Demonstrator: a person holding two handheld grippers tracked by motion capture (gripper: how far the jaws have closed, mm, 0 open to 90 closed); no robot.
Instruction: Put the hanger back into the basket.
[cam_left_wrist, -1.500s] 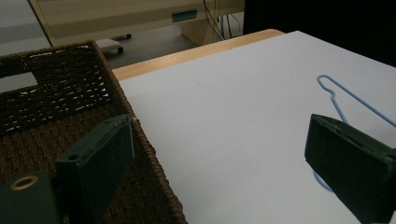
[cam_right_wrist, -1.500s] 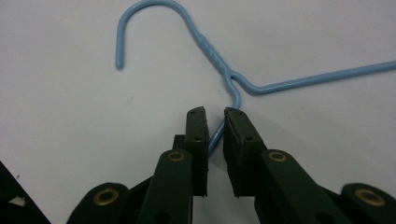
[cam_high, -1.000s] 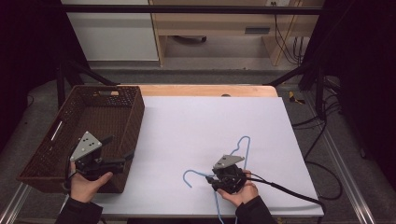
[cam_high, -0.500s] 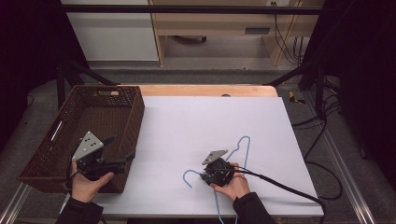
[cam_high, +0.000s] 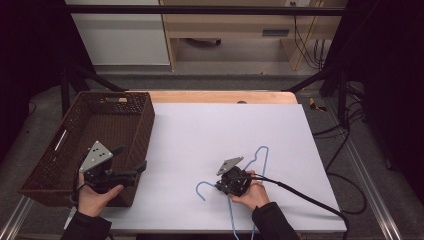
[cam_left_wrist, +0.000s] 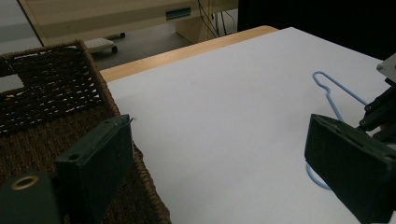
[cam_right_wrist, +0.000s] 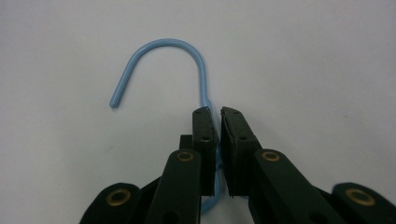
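A thin blue wire hanger (cam_high: 260, 154) lies flat on the white tabletop (cam_high: 215, 130), its hook (cam_right_wrist: 173, 44) pointing left in the high view. My right gripper (cam_high: 220, 186) is low on the table, shut on the hanger's neck just below the hook; in the right gripper view the wire runs between the nearly touching pads of the right gripper (cam_right_wrist: 218, 114). My left gripper (cam_high: 131, 159) is held at the near right corner of the wicker basket (cam_high: 142, 125), open and holding nothing. In the left gripper view, the hanger (cam_left_wrist: 327, 86) is visible between the left gripper's (cam_left_wrist: 219, 126) wide-apart jaws.
The dark brown wicker basket (cam_left_wrist: 51, 93) stands at the table's left side, with nothing visible inside. A black cable (cam_high: 310, 200) trails from the right gripper toward the table's near right edge. A wooden strip (cam_high: 220, 96) borders the far edge.
My right gripper has slid left along the hanger toward its hook and is now shut on the neck. The left gripper has barely moved.
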